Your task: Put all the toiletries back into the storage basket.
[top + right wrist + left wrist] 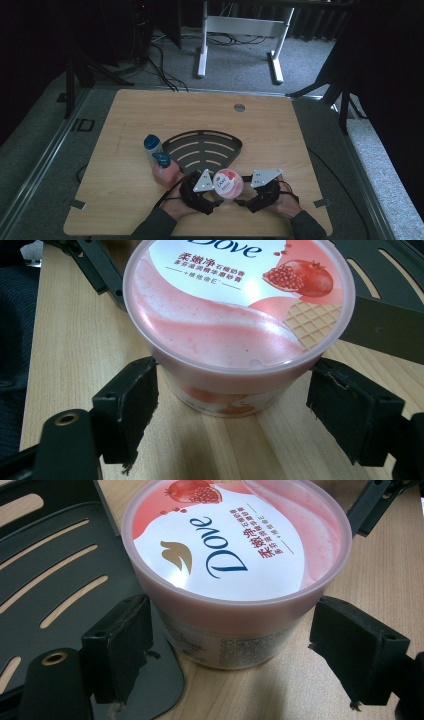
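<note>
A pink Dove tub [228, 184] with a white and pink lid stands upright on the wooden table [280, 135], near its front edge. My left gripper [215, 197] and right gripper [245, 200] close in on it from either side. In the left gripper view the tub [235, 555] stands between the jaws; my left gripper [235, 650] is open, its left pad [120, 645] close to the wall and a gap at the right pad. In the right gripper view my right gripper [237, 410] is open too, straddling the tub [235, 305] with gaps on both sides.
A black slotted fan-shaped tray [202, 147] lies just behind the tub, its edge [50, 605] right beside the tub's base. A blue-capped clear bottle [151, 146] and a pink bottle [165, 170] stand left of the tray. A white desk frame [240, 30] stands on the floor beyond.
</note>
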Demonstrator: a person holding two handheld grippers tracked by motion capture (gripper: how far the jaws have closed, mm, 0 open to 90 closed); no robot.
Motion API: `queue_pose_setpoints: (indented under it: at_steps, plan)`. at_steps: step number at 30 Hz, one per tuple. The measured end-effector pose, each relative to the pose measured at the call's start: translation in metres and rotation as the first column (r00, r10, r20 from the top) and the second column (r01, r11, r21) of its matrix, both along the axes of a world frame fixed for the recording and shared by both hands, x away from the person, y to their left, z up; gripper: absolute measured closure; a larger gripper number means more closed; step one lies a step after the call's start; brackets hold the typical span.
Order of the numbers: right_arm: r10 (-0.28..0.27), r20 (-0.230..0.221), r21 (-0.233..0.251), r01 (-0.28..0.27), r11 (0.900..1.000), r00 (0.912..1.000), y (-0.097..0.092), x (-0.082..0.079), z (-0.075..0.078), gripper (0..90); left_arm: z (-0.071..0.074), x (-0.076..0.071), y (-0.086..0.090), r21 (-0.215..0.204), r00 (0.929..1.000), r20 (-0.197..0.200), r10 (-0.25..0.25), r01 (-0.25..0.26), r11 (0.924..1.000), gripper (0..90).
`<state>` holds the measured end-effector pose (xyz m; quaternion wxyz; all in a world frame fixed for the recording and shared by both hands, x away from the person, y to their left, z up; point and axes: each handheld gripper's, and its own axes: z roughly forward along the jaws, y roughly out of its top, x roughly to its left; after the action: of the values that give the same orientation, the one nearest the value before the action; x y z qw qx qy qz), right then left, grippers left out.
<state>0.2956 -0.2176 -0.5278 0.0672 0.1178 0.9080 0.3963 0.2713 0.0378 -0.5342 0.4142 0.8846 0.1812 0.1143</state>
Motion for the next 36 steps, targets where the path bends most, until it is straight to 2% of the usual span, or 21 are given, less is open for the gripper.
queue_pose_setpoints:
  at_steps: [22, 36]
  plan:
    - [0.001, 0.019, -0.002, -0.001, 1.0, 0.9998, -0.003, 0.004, 0.014, 21.3, 0.013, 0.003, -0.002, -0.003, 0.9998, 0.018, 0.013, -0.013, 0.9999, 17.8]
    - [0.009, 0.043, -0.002, -0.009, 1.0, 0.999, -0.004, 0.014, 0.025, 21.2, 0.022, 0.011, -0.004, -0.014, 0.999, 0.026, 0.036, -0.036, 0.9993, 17.8]
